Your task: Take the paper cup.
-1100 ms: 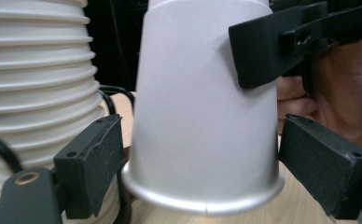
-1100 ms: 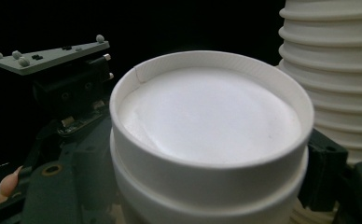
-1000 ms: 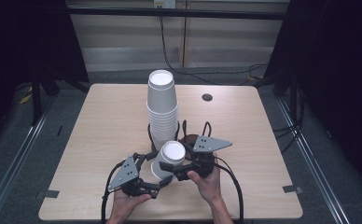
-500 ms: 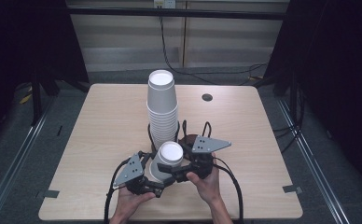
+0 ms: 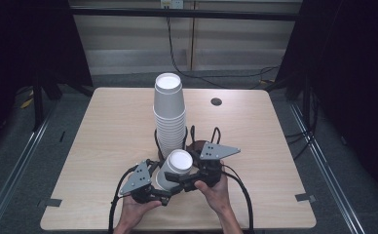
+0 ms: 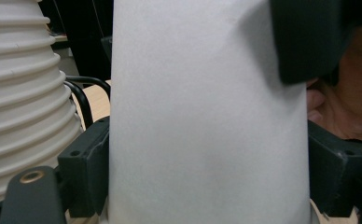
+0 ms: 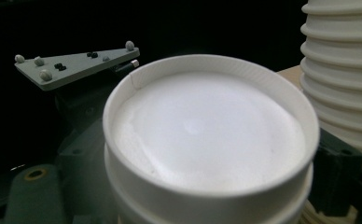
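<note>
Both claws clamp one upturned white paper cup [image 5: 175, 168] near the table's [image 5: 104, 146] near edge: left claw [image 6: 202, 177] grips its wall, right claw [image 7: 207, 186] its base end. The high view shows the tall cup stack [image 5: 169, 114] just beyond.

Hemmed in ahead by the tall cup stack [image 5: 169, 114], just beyond both grippers and the held cup [image 5: 175, 168]. Cable loops [image 5: 215, 134] crowding the stack's foot. Open tabletop [image 5: 99, 131] to either side and behind the stack, bar a small dark hole [image 5: 216, 102] far right.
</note>
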Demonstrator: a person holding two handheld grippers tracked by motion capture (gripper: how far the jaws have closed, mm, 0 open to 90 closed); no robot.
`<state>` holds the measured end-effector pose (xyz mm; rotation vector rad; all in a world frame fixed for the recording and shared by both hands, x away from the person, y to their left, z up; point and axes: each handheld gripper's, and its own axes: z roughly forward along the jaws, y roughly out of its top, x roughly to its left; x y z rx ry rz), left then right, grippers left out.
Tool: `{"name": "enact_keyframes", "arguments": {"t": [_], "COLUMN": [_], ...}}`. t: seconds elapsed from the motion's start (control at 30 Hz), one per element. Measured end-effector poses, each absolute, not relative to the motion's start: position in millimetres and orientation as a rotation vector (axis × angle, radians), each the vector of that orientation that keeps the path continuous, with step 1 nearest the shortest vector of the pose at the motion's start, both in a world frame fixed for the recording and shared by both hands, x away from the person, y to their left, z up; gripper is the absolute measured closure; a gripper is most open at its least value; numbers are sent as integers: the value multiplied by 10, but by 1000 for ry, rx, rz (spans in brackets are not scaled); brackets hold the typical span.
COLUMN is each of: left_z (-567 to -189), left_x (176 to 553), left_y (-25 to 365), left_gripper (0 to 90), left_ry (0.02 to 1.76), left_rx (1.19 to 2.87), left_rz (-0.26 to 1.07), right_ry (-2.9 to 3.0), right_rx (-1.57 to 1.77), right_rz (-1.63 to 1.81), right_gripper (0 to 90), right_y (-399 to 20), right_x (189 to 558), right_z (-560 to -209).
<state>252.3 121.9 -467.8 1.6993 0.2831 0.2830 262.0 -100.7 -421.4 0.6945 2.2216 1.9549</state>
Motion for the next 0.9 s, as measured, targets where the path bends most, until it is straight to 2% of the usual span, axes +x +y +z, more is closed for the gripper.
{"name": "enact_keyframes", "arguments": {"t": [0.03,0.9], "left_z": [-4680,-4588], "left_x": [2523,2627], "left_y": [1218,1424], "left_gripper": [166,172], "left_ry": [277,302], "left_rx": [1705,1856], "left_rz": [273,233], "right_ry": [2218,2240], "right_rx": [705,729], "right_rz": [1957,1948], "right_gripper": [129,126], "right_y": [-1015,-1242], "right_x": [2626,2592], "right_z": [-4211,-4236]}}
